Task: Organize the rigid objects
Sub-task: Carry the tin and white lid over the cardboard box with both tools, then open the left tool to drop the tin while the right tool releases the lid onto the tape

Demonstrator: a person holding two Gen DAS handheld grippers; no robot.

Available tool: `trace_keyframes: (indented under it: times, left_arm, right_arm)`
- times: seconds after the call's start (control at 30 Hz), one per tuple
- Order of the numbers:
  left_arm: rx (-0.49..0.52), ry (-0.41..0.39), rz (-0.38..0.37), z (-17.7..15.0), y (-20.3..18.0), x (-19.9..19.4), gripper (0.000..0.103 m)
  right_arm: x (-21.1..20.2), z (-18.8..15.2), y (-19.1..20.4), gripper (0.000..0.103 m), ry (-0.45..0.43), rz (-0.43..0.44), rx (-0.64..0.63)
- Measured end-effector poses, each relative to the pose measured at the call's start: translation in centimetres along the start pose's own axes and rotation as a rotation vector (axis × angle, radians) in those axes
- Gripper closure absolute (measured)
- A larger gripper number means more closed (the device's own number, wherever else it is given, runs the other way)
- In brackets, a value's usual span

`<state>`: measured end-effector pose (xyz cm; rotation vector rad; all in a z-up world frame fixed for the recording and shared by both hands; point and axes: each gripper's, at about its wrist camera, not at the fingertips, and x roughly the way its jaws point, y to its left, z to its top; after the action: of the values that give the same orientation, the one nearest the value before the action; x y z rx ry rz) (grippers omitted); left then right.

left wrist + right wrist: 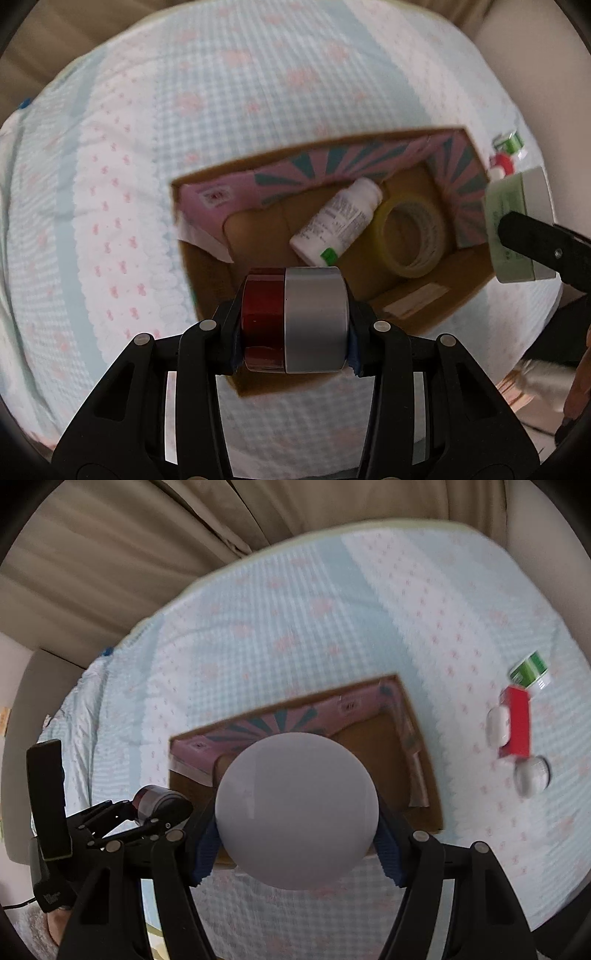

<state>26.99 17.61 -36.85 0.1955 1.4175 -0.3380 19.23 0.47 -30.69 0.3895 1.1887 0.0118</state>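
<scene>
My left gripper (293,321) is shut on a red jar with a silver lid (295,319), held above the near edge of an open cardboard box (424,302). In the box lie a white bottle (338,221) and a roll of yellowish tape (412,236). My right gripper (295,819) is shut on a pale green jar with a white lid (295,808), held over the same box (424,775). That jar also shows in the left wrist view (517,225) at the box's right end. The left gripper shows in the right wrist view (159,806) at lower left.
The box sits on a bed with a blue and pink patterned sheet (332,602). Right of the box lie a green carton (530,670), a red box (515,722) and small white containers (532,775). Beige curtains (110,554) hang behind the bed.
</scene>
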Motion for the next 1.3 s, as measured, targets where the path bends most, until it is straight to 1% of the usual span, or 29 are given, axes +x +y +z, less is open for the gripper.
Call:
trace_keyframes:
  times: [0.13, 0.27, 0.37, 0.43, 0.5, 0.67, 0.7, 0.73, 0.77, 0.83, 0.87, 0.9, 1.03, 1.13, 1.17, 1.2, 1.3]
  left_arm:
    - [0.046, 0.039, 0.016, -0.1, -0.5, 2.9, 0.065]
    - [0.098, 0.074, 0.041, -0.7, -0.8, 5.6, 0.065]
    - [0.092, 0.101, 0.044, -0.7, -0.4, 7.1, 0.065]
    - [0.112, 0.093, 0.065, -0.5, -0.6, 7.3, 0.065]
    - [0.126, 0.093, 0.057, -0.2, -0.9, 7.4, 0.065]
    - [0.169, 0.076, 0.066, 0.4, -1.8, 7.1, 0.064]
    - [0.171, 0.072, 0.062, 0.4, -1.8, 7.0, 0.050]
    - [0.172, 0.058, 0.057, 0.6, -1.9, 6.6, 0.033]
    - [0.171, 0.034, 0.049, 0.6, -2.0, 6.0, 0.002]
    - [0.168, 0.004, 0.020, 0.6, -2.0, 4.9, 0.000]
    - [0.166, -0.001, 0.017, 0.6, -1.9, 4.6, 0.000]
    - [0.164, -0.004, 0.018, 0.6, -1.9, 4.4, 0.000]
    - [0.140, 0.008, 0.021, 0.1, -1.2, 4.2, 0.000]
    - [0.114, -0.004, 0.014, 0.1, -0.6, 3.5, 0.000]
    - [0.108, -0.010, 0.013, -0.2, -0.6, 3.3, 0.000]
    - [0.103, -0.017, 0.012, -1.2, -1.0, 2.8, 0.000]
    - [0.088, -0.039, 0.016, -1.9, -0.5, 1.9, 0.000]
  right_arm:
    - [3.8, 0.0, -0.7, 0.036, 0.063, 0.002, 0.005]
    - [7.0, 0.0, -1.5, 0.036, 0.110, -0.047, -0.011]
    - [8.7, 0.2, -1.8, 0.036, 0.133, -0.066, -0.024]
    - [9.5, 0.3, -1.9, 0.036, 0.136, -0.079, -0.042]
    - [10.0, 0.3, -1.8, 0.036, 0.141, -0.091, -0.053]
    - [10.4, 0.7, -2.1, 0.036, 0.137, -0.073, -0.026]
    - [10.5, 0.7, -2.1, 0.036, 0.140, -0.071, -0.020]
    - [10.5, 0.8, -2.2, 0.033, 0.142, -0.070, -0.011]
    - [10.4, 0.8, -2.3, 0.018, 0.126, -0.059, 0.001]
    - [9.5, 0.9, -2.4, 0.000, 0.066, -0.029, 0.014]
    - [9.0, 0.9, -2.5, 0.000, 0.040, -0.023, 0.011]
    - [8.9, 1.0, -2.5, 0.000, 0.033, -0.026, 0.006]
    - [8.3, 0.8, -2.9, 0.000, 0.035, -0.041, 0.003]
    - [7.6, 0.4, -2.9, 0.000, 0.024, -0.050, -0.004]
    - [7.3, 0.5, -3.0, 0.000, 0.019, -0.052, -0.007]
    - [7.2, 0.4, -2.9, 0.000, 0.013, -0.054, -0.011]
    - [6.6, 0.1, -2.5, 0.000, 0.002, -0.056, -0.020]
